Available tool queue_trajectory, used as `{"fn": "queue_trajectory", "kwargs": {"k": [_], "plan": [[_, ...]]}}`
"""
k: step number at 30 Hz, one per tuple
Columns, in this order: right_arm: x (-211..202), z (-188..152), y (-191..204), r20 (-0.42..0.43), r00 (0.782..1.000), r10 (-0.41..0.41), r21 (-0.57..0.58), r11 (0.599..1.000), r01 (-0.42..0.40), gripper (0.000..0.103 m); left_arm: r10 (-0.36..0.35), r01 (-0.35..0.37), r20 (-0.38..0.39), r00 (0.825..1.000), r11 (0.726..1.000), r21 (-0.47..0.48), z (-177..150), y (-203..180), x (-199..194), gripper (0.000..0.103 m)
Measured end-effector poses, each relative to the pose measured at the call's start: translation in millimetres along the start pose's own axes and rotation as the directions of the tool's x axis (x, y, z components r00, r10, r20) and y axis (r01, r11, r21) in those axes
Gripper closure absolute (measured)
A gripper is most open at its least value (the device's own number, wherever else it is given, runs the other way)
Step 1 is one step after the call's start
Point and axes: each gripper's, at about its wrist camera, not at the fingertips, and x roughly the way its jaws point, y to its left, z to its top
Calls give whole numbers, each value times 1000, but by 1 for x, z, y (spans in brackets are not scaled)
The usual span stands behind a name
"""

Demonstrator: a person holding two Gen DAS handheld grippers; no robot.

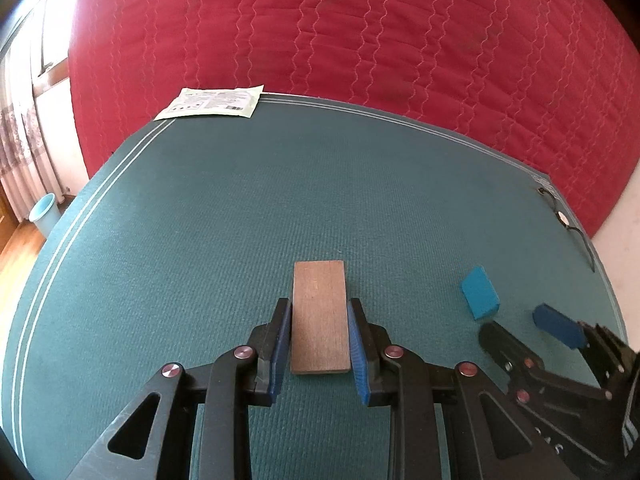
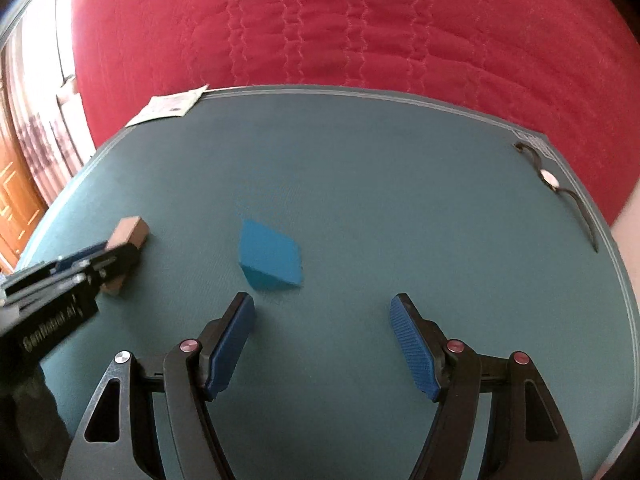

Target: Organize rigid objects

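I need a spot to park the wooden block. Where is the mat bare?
Bare: the wide middle of the green mat, between the paper packet and the wooden block. Crowded: the right side, around the blue block, right gripper and wristwatch.

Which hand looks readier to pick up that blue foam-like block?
Probably the right: its tool is open with the blue block just ahead, while the left tool already grips the brown wooden block.

Surface (image 1: 200,208) wore green mat with pale border lines. On it lay wooden block (image 1: 320,316), blue block (image 1: 480,293) just right, paper packet (image 1: 212,103) at far-left corner, wristwatch (image 1: 565,219) at right edge.
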Motion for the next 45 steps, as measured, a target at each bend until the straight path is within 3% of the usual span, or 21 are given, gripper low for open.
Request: {"fn": "queue_trajectory", "kwargs": {"k": [18,23,25,29,45], "plan": [[30,30,18,-4,999,44,-91,995,-45,33,-2,2,2,1000,1000,-17,1,3,1,74],[32,32,20,1,997,72,-124,990,-71,44,-2,2,2,1000,1000,-17,1,3,1,74],[30,31,22,4,996,84,-142,986,-82,57,-2,2,1,1000,1000,-16,1,3,0,74],[25,24,28,10,997,78,-171,982,-76,71,-3,3,1,1000,1000,-17,2,4,0,74],[-25,-24,28,17,998,68,-64,996,-67,77,-25,25,3,1000,999,-26,2,2,-3,74]]}}
